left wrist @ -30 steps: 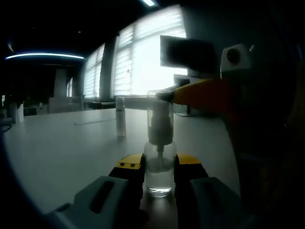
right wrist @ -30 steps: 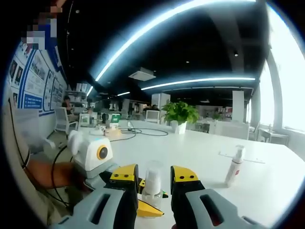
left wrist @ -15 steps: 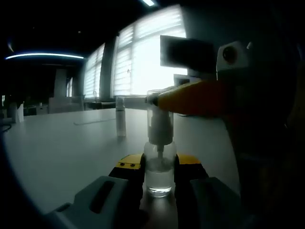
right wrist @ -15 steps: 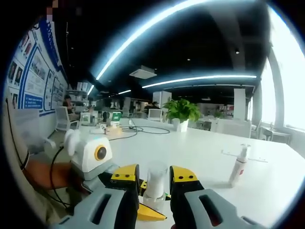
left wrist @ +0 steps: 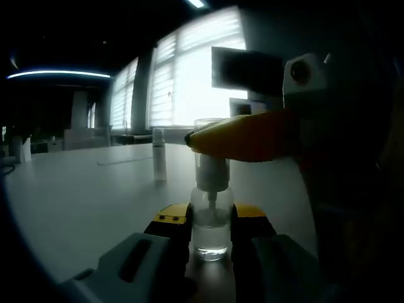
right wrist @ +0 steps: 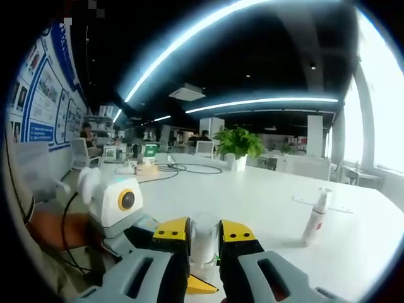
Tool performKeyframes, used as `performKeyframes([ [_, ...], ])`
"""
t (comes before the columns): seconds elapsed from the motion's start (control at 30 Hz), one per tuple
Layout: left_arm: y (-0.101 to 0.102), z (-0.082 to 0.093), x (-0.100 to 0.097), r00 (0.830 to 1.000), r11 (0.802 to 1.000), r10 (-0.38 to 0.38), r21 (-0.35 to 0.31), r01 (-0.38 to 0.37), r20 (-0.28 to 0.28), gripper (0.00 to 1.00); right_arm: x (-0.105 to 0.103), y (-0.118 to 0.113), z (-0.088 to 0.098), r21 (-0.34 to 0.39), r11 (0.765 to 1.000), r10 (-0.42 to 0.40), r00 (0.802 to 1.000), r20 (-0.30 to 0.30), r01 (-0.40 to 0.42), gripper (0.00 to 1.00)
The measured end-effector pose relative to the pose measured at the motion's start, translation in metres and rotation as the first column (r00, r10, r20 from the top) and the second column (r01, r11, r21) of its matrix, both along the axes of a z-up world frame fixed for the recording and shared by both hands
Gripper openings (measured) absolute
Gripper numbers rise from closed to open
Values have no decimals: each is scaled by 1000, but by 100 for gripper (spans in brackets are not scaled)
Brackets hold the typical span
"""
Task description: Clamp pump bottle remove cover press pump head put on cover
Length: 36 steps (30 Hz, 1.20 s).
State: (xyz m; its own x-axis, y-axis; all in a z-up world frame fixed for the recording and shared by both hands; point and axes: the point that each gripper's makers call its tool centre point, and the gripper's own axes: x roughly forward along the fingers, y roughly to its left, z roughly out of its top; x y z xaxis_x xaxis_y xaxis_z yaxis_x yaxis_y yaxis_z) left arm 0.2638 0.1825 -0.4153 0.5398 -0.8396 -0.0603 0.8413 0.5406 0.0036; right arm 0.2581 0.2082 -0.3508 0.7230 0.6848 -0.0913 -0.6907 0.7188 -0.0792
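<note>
A clear pump bottle [left wrist: 209, 227] with a little liquid stands upright on the white table [left wrist: 82, 202]. My left gripper [left wrist: 210, 218] is shut on its lower body. A clear cover [left wrist: 211, 146] sits over the white pump head. My right gripper [left wrist: 243, 136] reaches in from the right of the left gripper view, its yellow jaw across the cover. In the right gripper view my right gripper [right wrist: 203, 232] has both yellow jaws pressed on the cover [right wrist: 203, 235]. Below it pokes one of the left gripper's yellow fingertips [right wrist: 203, 285].
A small white bottle [left wrist: 160, 162] stands further out on the table, also seen as the small white bottle [right wrist: 315, 214] beside a flat sheet. A potted plant [right wrist: 238, 144] and cables lie at the table's far end. A person's arm [right wrist: 47, 227] is at the left.
My right gripper's jaws have narrowed onto the cover. In the left gripper view its yellow jaw has slid further left across the cover. The bottle and left gripper stay put.
</note>
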Motion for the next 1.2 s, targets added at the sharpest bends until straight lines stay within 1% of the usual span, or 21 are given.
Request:
performKeyframes([
  [0.17, 0, 0, -1, 1000, 1000, -1, 0, 1, -1, 16, 0, 1, -1, 2, 1000, 10, 1000, 1, -10, 12],
  [0.33, 0, 0, -1, 1000, 1000, 0, 2, 0, 0, 16, -1, 2, -1, -16, 1000, 18, 1000, 6, -18, 12],
  [0.73, 0, 0, 0, 1000, 1000, 1, 3, -1, 1, 16, -1, 2, 0, -17, 1000, 17, 1000, 0, -17, 12],
  [1.2, -1, 0, -1, 1000, 1000, -3, 4, 3, 3, 16, -3, 3, 0, 7, 1000, 23, 1000, -6, -23, 12],
])
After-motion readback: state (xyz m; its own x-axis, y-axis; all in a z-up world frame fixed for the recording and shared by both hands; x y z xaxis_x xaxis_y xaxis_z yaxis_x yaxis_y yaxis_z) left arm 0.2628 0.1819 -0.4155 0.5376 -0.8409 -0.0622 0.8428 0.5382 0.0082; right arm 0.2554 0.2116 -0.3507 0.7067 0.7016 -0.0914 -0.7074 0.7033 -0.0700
